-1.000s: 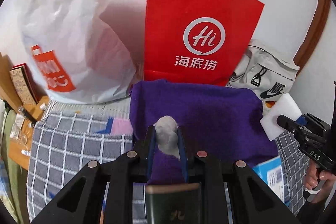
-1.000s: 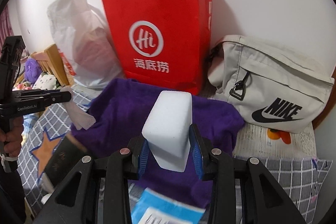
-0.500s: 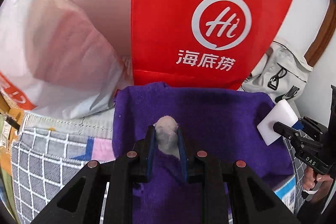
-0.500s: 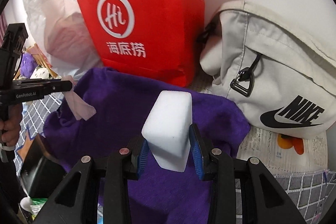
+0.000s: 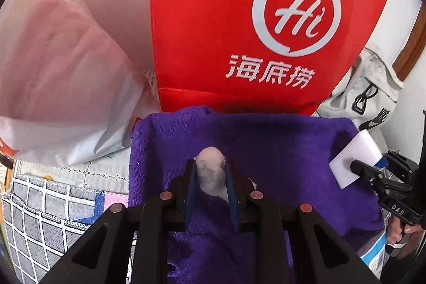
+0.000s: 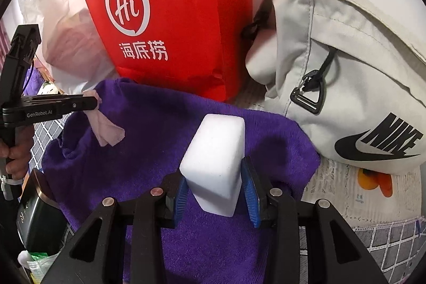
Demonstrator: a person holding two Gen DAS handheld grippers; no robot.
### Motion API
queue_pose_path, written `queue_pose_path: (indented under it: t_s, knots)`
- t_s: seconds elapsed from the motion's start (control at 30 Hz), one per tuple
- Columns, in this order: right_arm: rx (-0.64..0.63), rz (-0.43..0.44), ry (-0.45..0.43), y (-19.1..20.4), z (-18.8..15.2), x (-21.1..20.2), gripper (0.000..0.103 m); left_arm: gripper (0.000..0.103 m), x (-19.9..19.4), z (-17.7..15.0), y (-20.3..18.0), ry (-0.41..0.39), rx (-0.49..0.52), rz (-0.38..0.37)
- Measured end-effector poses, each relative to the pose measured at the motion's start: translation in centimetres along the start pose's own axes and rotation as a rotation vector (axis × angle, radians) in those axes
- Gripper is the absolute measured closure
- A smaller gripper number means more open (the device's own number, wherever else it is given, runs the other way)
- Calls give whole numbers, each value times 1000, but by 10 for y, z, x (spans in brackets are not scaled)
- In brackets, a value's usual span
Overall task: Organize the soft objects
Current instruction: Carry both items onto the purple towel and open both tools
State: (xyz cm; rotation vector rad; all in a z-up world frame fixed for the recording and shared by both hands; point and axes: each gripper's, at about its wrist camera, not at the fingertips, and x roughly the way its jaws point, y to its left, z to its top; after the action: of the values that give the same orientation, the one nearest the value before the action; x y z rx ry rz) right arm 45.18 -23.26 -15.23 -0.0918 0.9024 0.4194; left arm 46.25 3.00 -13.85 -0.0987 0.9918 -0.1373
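Squeezing easily, the light sponge is gripped by the right claw at 6 o'clock; the left claw pinches a limp cloth.

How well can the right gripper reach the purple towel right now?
Probably reaches it: the purple towel lies just below the right gripper, nothing between. But the white sponge fills its jaws.

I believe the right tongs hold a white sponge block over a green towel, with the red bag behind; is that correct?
Not quite: the towel is purple, as the right wrist view shows. The right tongs do hold the white sponge block, with the red bag behind.
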Motion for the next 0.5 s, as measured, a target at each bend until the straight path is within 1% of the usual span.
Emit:
queue_pose_path:
  t_s: [0.07,0.1,0.13,0.17,0.2,0.23,0.3,0.43,0.5]
  knots:
    - [4,-1,7,0,0,0,56,81,2,-1,0,13,2,7]
    - [9,-2,3,-1,-1,0,54,77,3,0,1,18,4,7]
    - [12,1,2,-1,-1,-2,50,73,3,-1,1,23,5,10]
    - [12,7,7,0,-1,-2,43,65,3,-2,1,32,7,22]
    - [9,5,12,2,-1,-2,40,58,2,-2,1,38,9,39]
    - [6,-2,11,1,-2,-6,38,57,-1,-3,1,37,9,49]
    - [-8,-18,2,3,0,-10,36,51,-8,-4,2,33,9,64]
    - [-11,-51,-23,8,1,-24,29,47,-32,-10,4,23,15,97]
    - [-4,-74,-28,11,0,-32,29,43,-45,-15,4,10,18,103]
